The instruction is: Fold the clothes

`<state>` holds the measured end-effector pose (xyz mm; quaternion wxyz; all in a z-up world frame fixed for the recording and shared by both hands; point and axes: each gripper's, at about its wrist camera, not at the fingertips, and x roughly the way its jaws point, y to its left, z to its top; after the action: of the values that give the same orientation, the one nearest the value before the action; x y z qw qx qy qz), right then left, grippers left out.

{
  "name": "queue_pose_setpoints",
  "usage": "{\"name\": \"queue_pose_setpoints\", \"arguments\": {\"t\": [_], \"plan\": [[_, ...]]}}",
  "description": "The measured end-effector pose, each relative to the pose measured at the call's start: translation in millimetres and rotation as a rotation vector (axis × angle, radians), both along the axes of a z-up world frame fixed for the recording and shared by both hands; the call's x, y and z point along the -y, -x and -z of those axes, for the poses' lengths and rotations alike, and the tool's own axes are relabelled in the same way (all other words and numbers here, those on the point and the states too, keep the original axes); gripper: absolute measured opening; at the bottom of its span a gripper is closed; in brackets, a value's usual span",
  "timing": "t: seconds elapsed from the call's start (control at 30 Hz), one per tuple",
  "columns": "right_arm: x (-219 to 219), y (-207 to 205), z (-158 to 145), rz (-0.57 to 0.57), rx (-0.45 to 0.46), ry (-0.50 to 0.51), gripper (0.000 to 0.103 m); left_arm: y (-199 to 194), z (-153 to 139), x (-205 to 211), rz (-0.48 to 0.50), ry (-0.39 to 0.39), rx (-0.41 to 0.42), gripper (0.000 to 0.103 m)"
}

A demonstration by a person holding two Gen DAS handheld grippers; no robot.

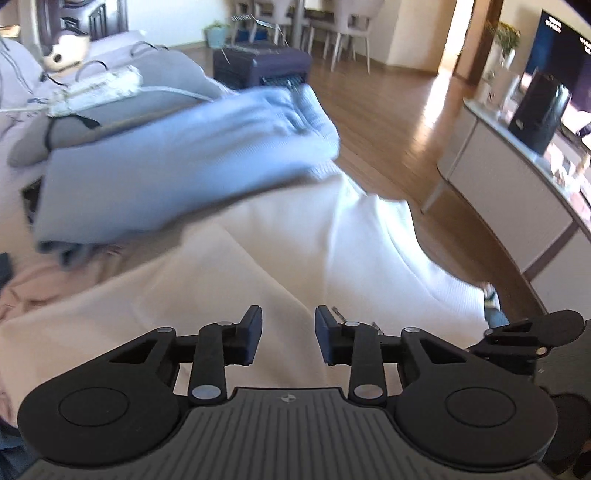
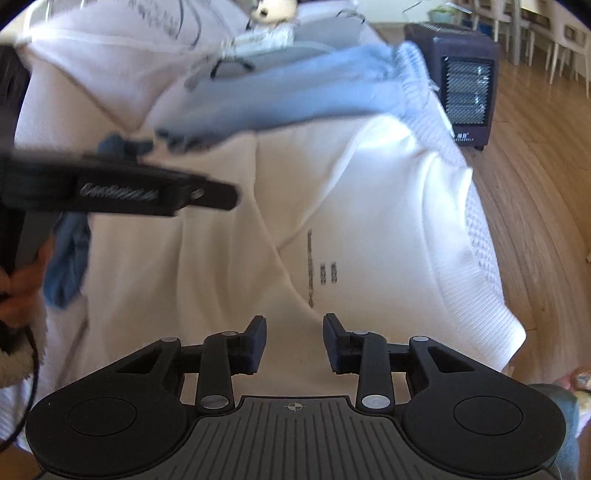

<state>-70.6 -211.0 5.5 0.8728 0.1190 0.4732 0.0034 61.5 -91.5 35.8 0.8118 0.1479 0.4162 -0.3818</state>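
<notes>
Wood floor [image 1: 388, 122] runs along the right side. Dark space heater [image 2: 467, 86] stands on it at far right, mesh grille facing the near side. Dining chairs [image 1: 351, 22] sit farther back. TV [image 1: 569, 66] on the right with a black speaker [image 1: 539, 110] on a pale cabinet [image 1: 509, 192].

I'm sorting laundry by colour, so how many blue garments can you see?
2. A folded light blue garment lies at the far end of the white garment. A darker blue cloth sits at its left edge, beside the left gripper. More may be hidden.
</notes>
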Motion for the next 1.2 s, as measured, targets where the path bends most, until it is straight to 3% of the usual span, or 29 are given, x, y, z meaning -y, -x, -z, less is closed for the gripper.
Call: {"name": "queue_pose_setpoints", "arguments": {"t": [0.07, 0.2, 0.5, 0.77, 0.9, 1.03, 1.2], "plan": [[-0.8, -1.7, 10.7, 0.0, -0.05, 0.015, 0.033, 0.9, 9.2, 6.8, 0.003, -0.025, -0.009, 0.029], [4.9, -2.1, 12.9, 0.012, -0.066, -0.014, 0.033, -7.6, 21.9, 5.8, -0.026, -0.056, -0.019, 0.03], [8.7, -3.9, 15.5, 0.02, -0.078, -0.028, 0.034, -23.5, 37.1, 6.1, -0.064, -0.028, -0.072, 0.035], [9.7, -5.3, 16.5, 0.026, -0.082, -0.032, 0.034, -31.3, 41.8, 7.3, -0.09, 0.02, -0.123, 0.046], [8.6, -6.1, 16.2, 0.03, -0.079, -0.036, 0.034, -24.3, 39.3, 12.6, -0.086, -0.003, -0.1, 0.049], [8.2, -3.9, 14.2, 0.036, -0.066, -0.038, 0.034, -14.6, 30.8, 13.9, -0.084, -0.037, -0.105, 0.059], [7.6, 0.5, 9.5, 0.038, -0.047, -0.028, 0.034, -1.4, 21.8, -3.7, -0.137, -0.057, -0.107, 0.069]]}}
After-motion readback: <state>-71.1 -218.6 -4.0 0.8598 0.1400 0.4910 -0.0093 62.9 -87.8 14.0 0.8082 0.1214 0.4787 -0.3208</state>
